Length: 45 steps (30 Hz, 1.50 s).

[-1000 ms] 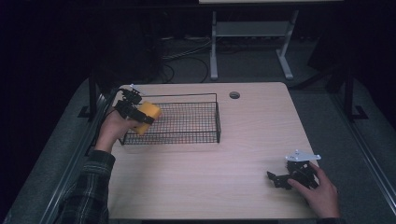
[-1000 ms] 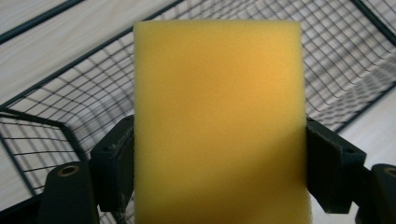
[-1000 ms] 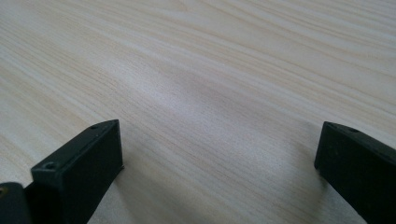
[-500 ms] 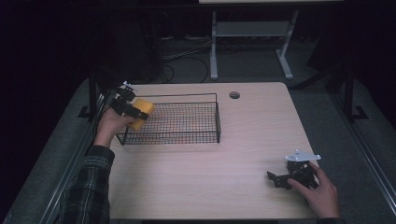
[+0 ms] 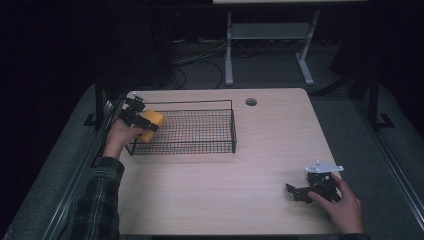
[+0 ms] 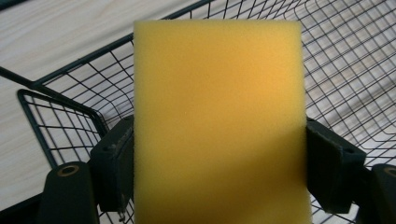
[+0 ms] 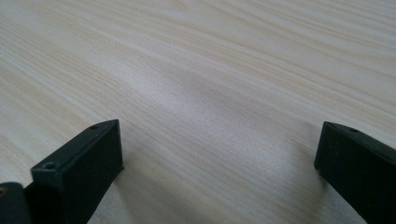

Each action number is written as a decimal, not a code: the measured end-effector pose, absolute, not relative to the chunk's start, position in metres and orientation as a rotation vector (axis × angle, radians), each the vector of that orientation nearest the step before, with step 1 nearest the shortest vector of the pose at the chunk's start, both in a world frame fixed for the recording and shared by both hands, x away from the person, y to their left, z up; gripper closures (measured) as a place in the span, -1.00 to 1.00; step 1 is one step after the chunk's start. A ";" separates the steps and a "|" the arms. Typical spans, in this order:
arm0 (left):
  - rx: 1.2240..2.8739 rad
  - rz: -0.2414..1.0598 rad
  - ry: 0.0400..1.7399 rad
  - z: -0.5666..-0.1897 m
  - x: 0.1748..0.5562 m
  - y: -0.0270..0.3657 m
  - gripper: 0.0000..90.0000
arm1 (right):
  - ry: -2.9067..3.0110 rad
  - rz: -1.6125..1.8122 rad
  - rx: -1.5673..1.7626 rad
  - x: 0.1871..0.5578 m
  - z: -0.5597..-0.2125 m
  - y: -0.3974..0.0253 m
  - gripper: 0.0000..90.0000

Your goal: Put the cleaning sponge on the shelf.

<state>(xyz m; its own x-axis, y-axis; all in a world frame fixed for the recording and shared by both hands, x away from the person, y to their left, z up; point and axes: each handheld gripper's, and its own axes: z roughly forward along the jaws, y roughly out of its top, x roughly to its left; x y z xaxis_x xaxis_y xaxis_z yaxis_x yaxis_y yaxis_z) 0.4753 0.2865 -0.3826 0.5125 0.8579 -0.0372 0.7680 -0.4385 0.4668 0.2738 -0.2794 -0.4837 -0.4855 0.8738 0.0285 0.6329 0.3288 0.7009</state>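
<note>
A yellow sponge is clamped in my left gripper at the left end of a black wire basket. In the left gripper view the sponge stands between both black jaws, over the basket's corner and mesh floor. Near the table's front right my right gripper rests low on the wood, held by a hand. Its two jaws stand wide apart with only bare table between them, midway at my right gripper.
The light wooden table has a cable hole at the back. A white stand's legs and cables lie on the dark floor beyond. A plaid sleeve comes in at the lower left.
My left gripper has carried the sponge back toward the basket's left end, then slightly right over the rim. The right gripper has stayed in place.
</note>
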 end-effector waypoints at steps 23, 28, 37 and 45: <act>2.367 0.231 1.345 -0.404 0.477 0.284 -0.51 | 2.245 0.941 1.339 0.274 -0.484 -0.279 -1.00; 2.369 0.225 1.343 -0.405 0.477 0.284 -0.52 | 2.245 0.941 1.340 0.274 -0.484 -0.279 -1.00; 2.374 0.224 1.339 -0.405 0.477 0.284 -0.59 | 2.245 0.941 1.338 0.274 -0.484 -0.279 -0.99; 2.361 0.238 1.332 -0.400 0.475 0.285 -0.59 | 2.245 0.940 1.339 0.274 -0.484 -0.279 -1.00</act>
<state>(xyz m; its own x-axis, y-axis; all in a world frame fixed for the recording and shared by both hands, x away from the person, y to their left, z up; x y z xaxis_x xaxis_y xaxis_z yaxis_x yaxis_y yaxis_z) 0.4753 0.2852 -0.4001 0.5273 0.8479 -0.0548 0.7767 -0.4548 0.4358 0.2738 -0.2794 -0.4837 -0.4853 0.8739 0.0285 0.6334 0.3289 0.7004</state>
